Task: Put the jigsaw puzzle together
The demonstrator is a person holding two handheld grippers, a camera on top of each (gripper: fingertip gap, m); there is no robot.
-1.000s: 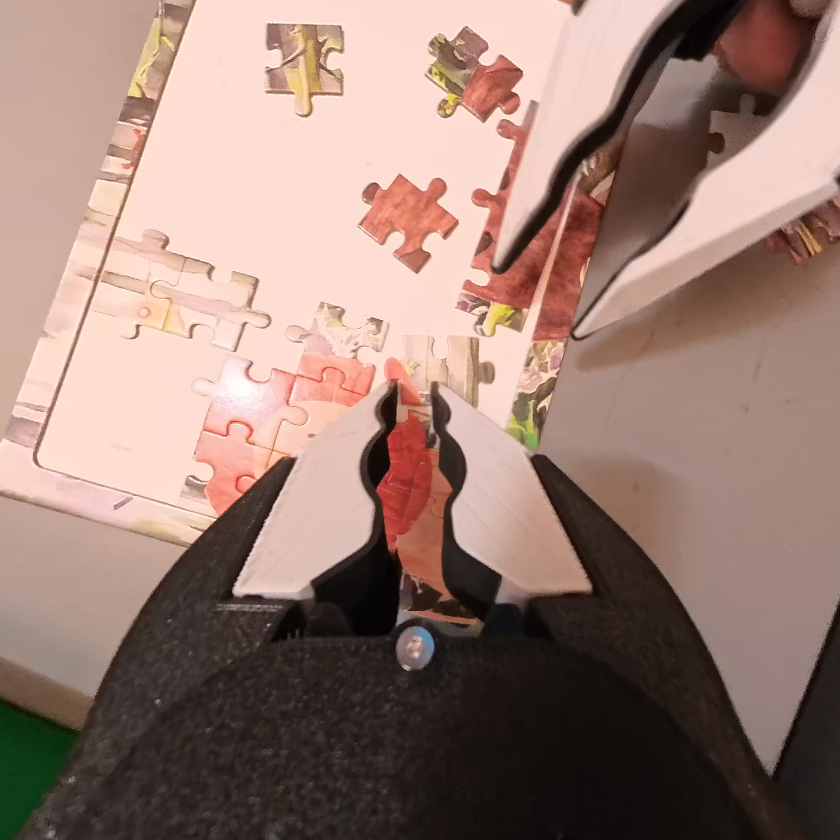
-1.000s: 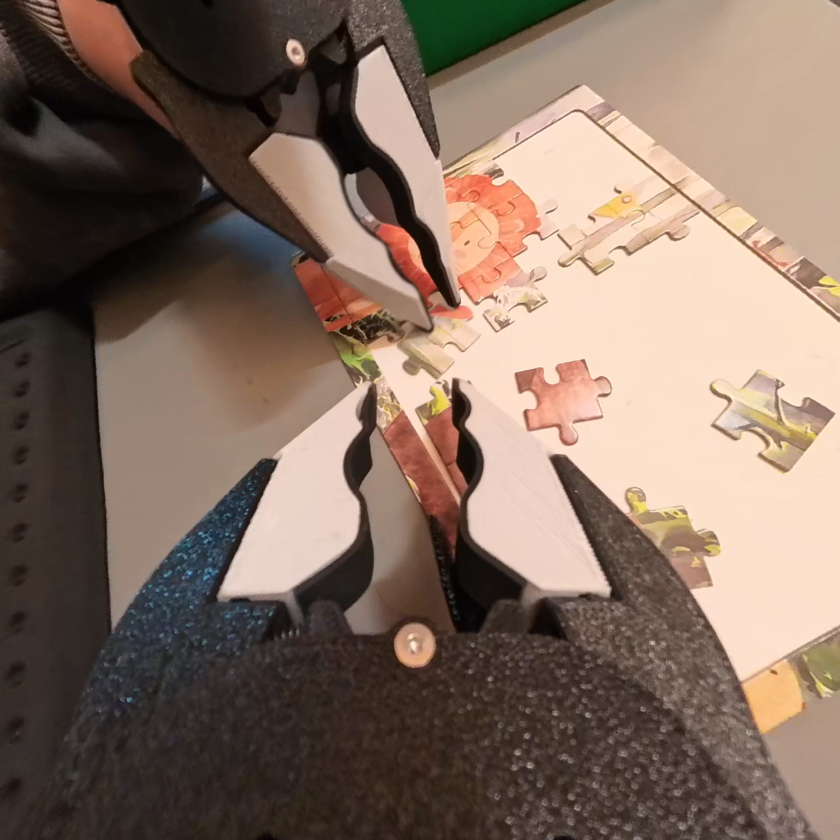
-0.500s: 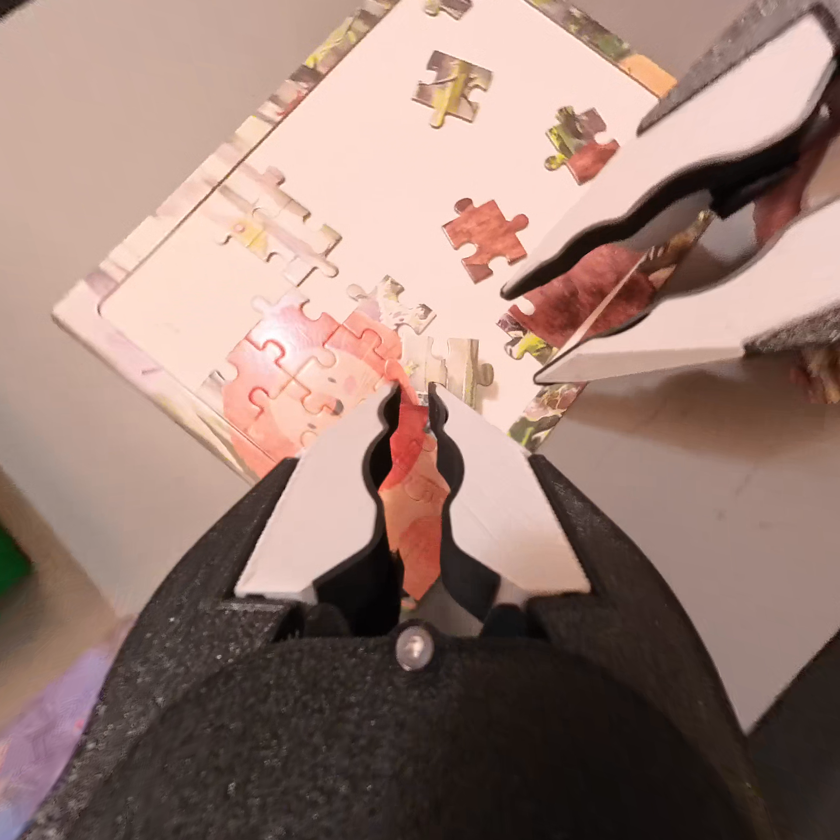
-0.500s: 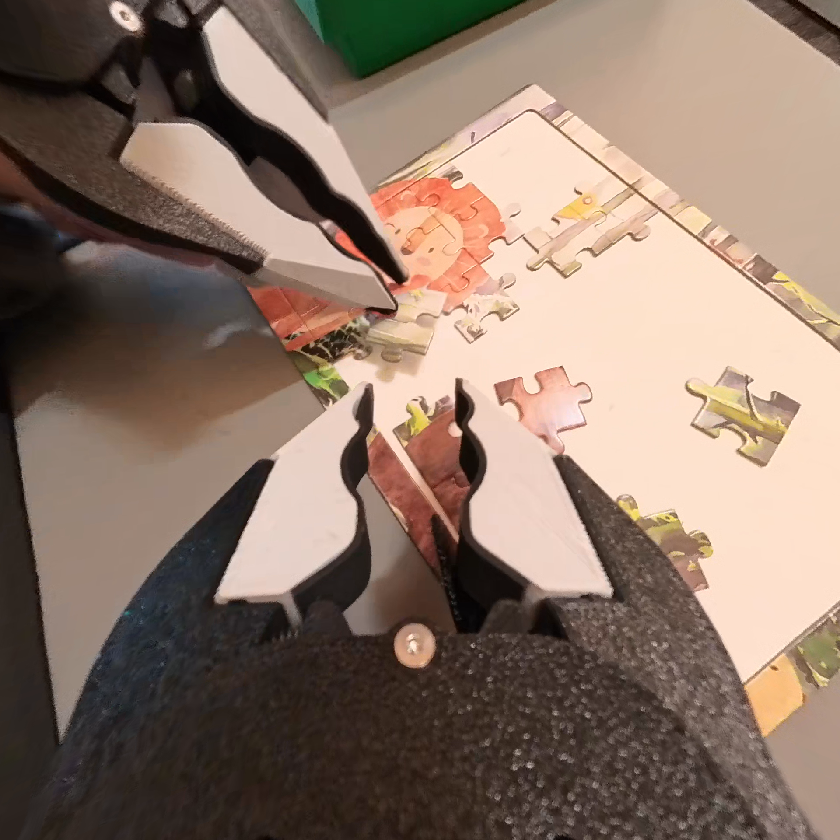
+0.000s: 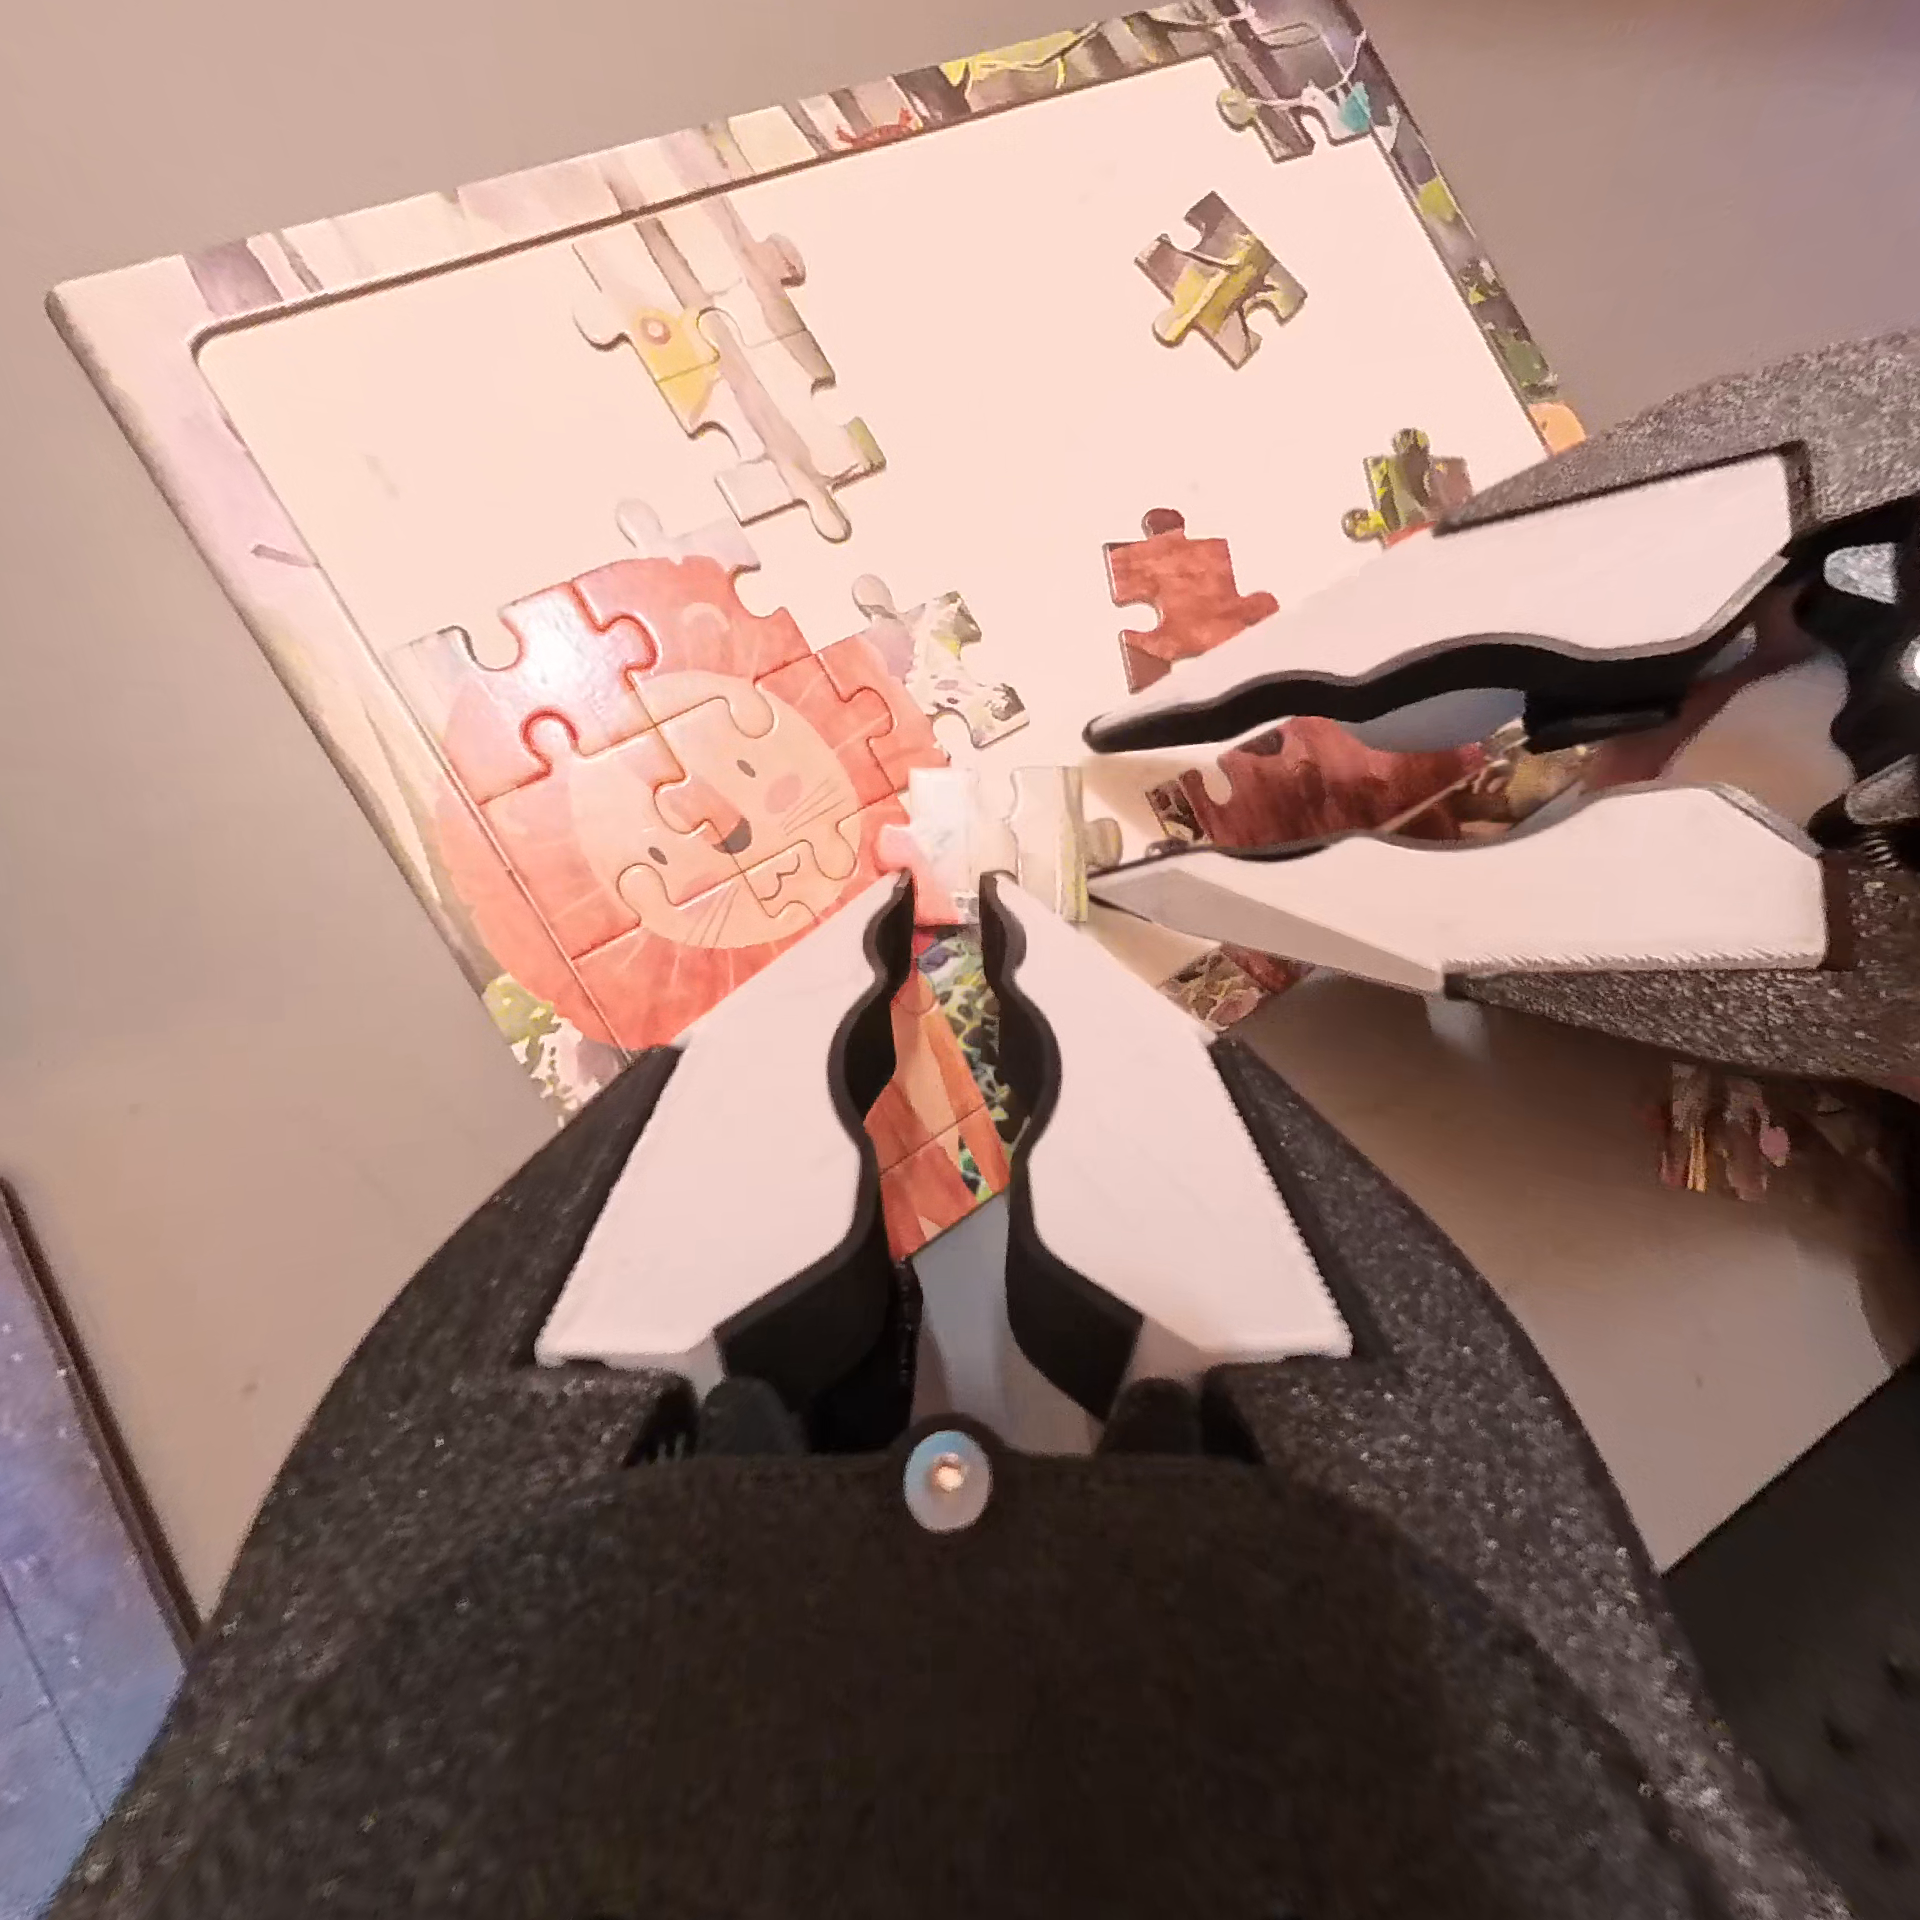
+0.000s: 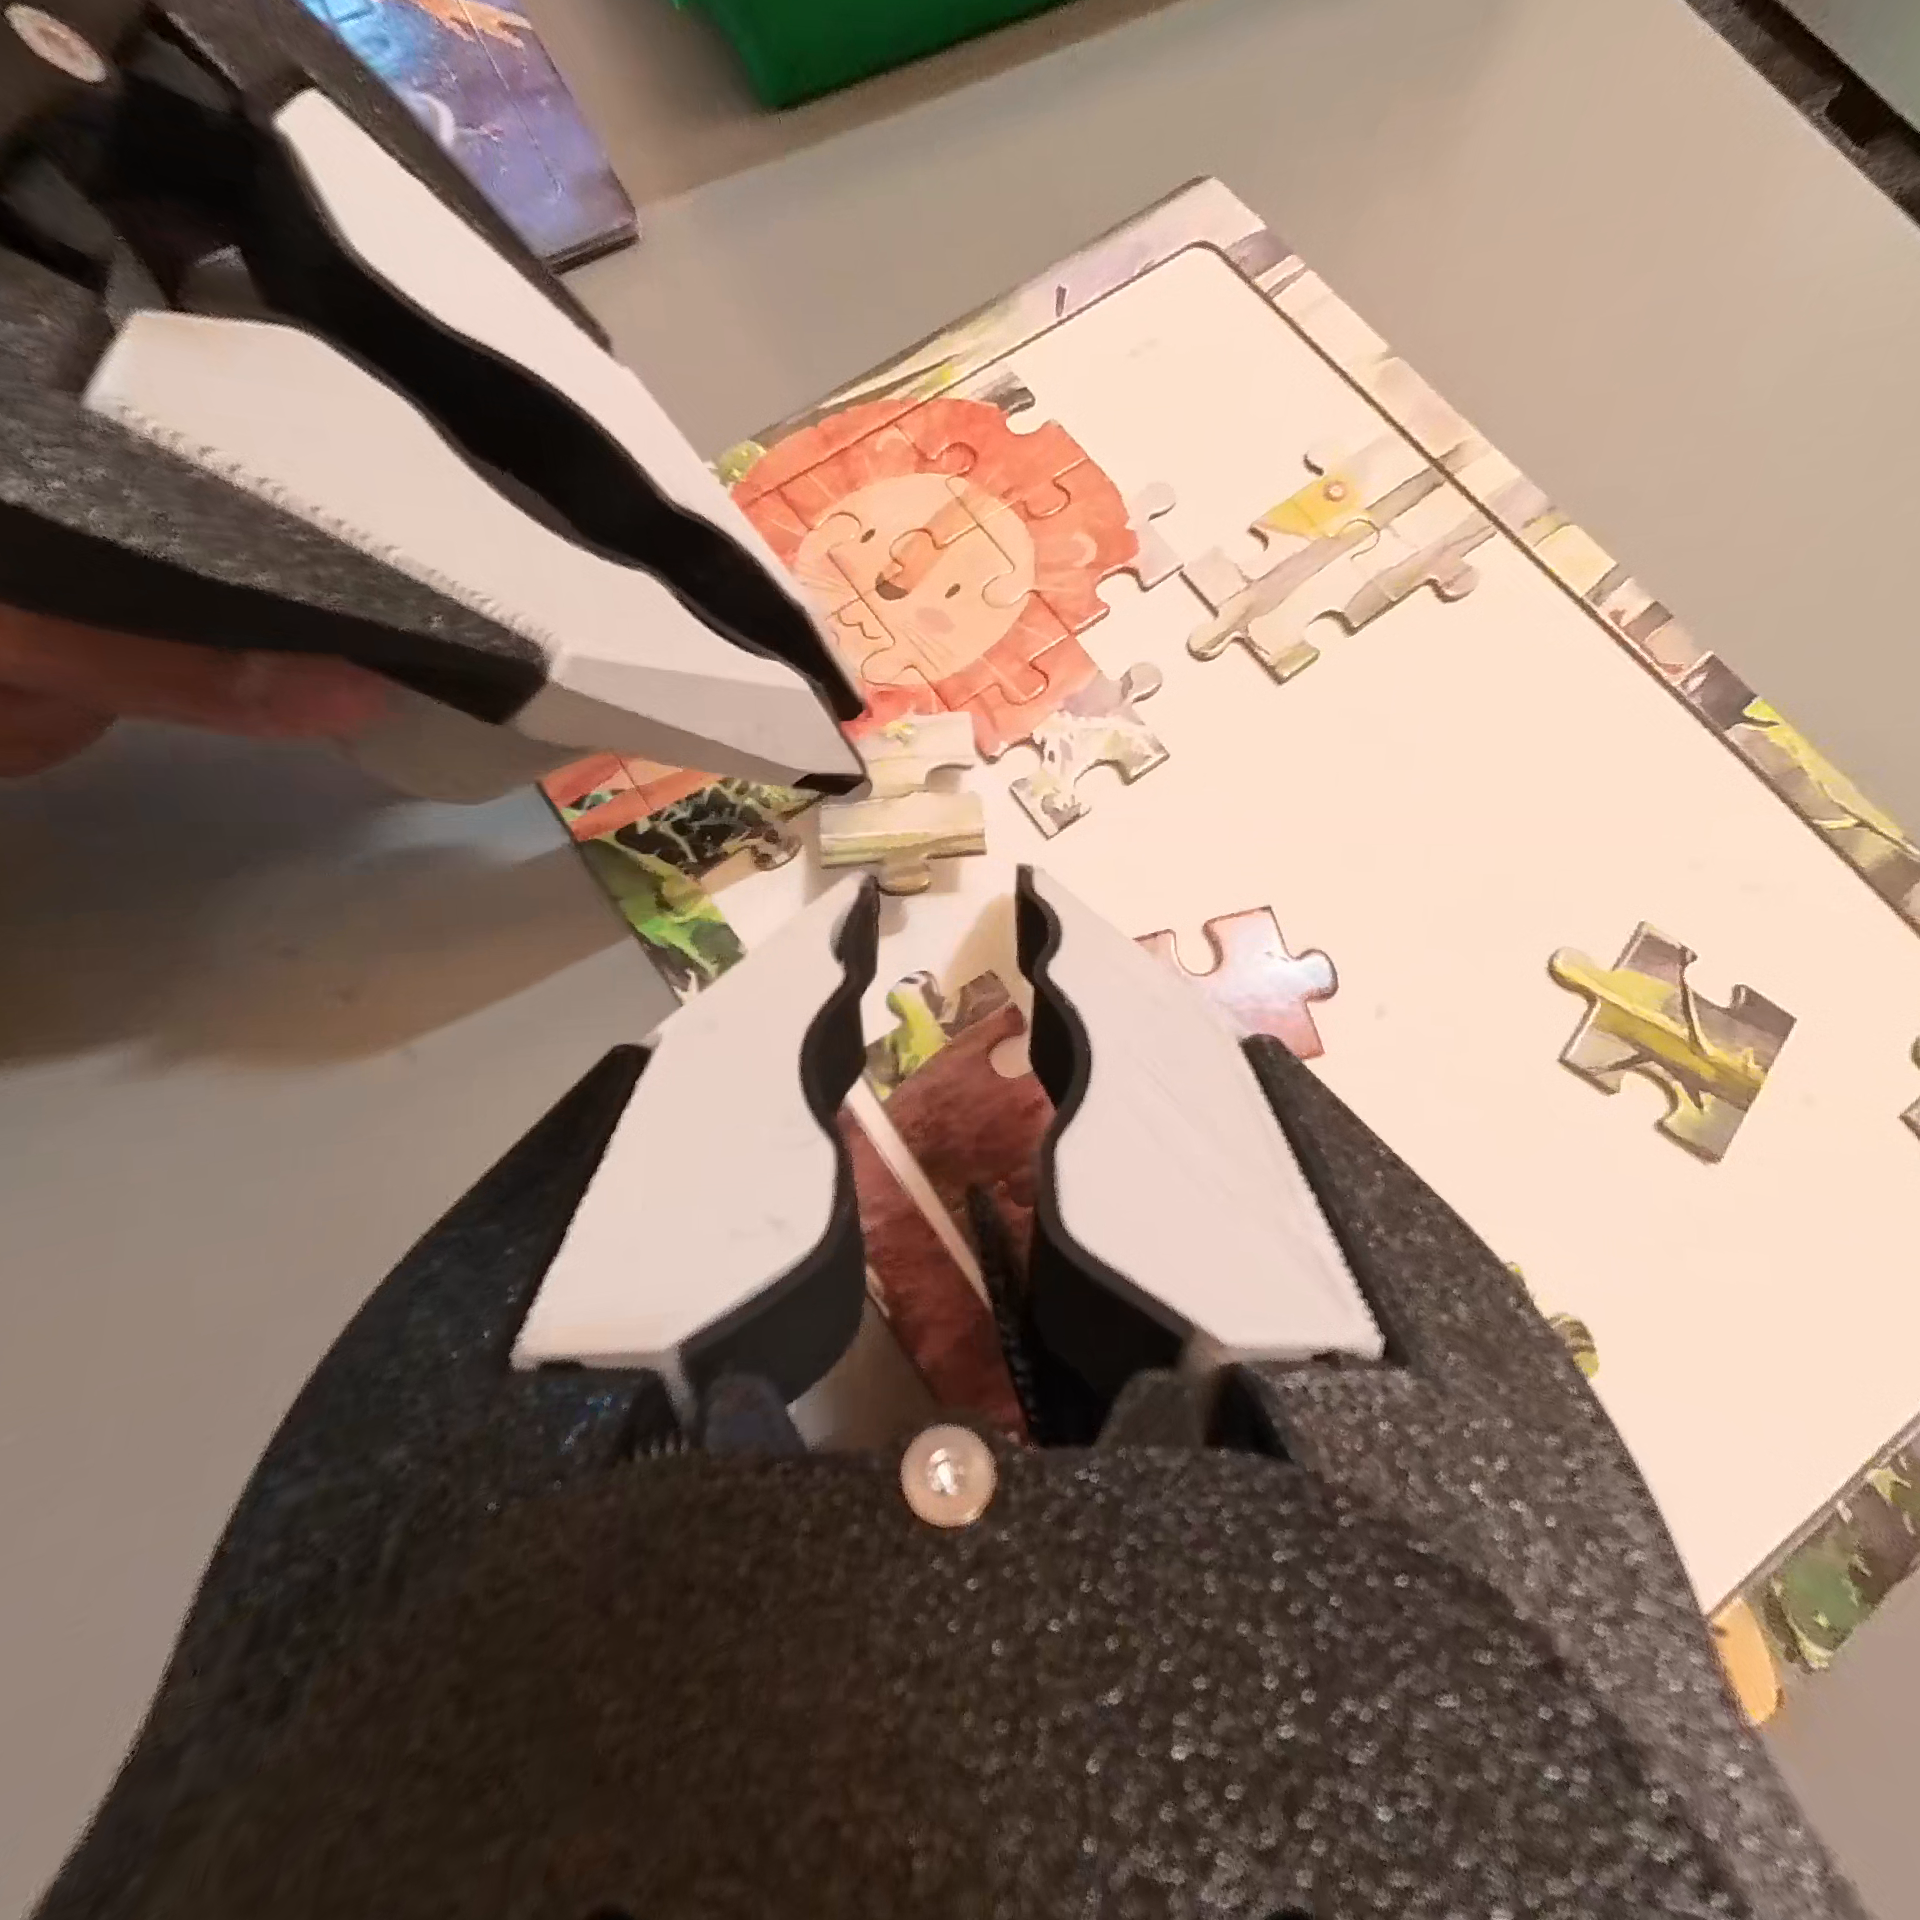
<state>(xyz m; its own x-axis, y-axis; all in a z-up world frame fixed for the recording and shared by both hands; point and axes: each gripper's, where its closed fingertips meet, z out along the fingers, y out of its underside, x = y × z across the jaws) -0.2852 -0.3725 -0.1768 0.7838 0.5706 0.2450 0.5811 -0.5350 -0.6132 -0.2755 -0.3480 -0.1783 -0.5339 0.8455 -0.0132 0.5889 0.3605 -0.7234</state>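
The puzzle board (image 5: 312,436) lies on a grey table, with an assembled orange lion (image 5: 675,790) at one corner, also in the right wrist view (image 6: 935,561). My left gripper (image 5: 943,883) is shut on the edge of a pale piece (image 5: 951,831) lying beside the lion; both show in the right wrist view, gripper (image 6: 847,748) and piece (image 6: 920,743). A second pale piece (image 6: 904,831) adjoins it. My right gripper (image 6: 943,888) is open and empty, tips just short of that piece, above a brown assembled section (image 6: 966,1122). It enters the left wrist view (image 5: 1091,810) from the right.
On the board lie a grey branch group (image 5: 738,364), a brown piece (image 5: 1174,592), a green piece (image 5: 1221,281) and a pale leafy piece (image 5: 956,665). Loose pieces (image 5: 1745,1132) lie off the board. A green box (image 6: 862,42) and a dark box (image 6: 520,135) stand beyond. My two grippers' fingertips are within a few centimetres of each other.
Both grippers have swung round the board's lion corner and come closer together. The left stays narrow at the pale piece. The right stays open and now points at the pale pieces.
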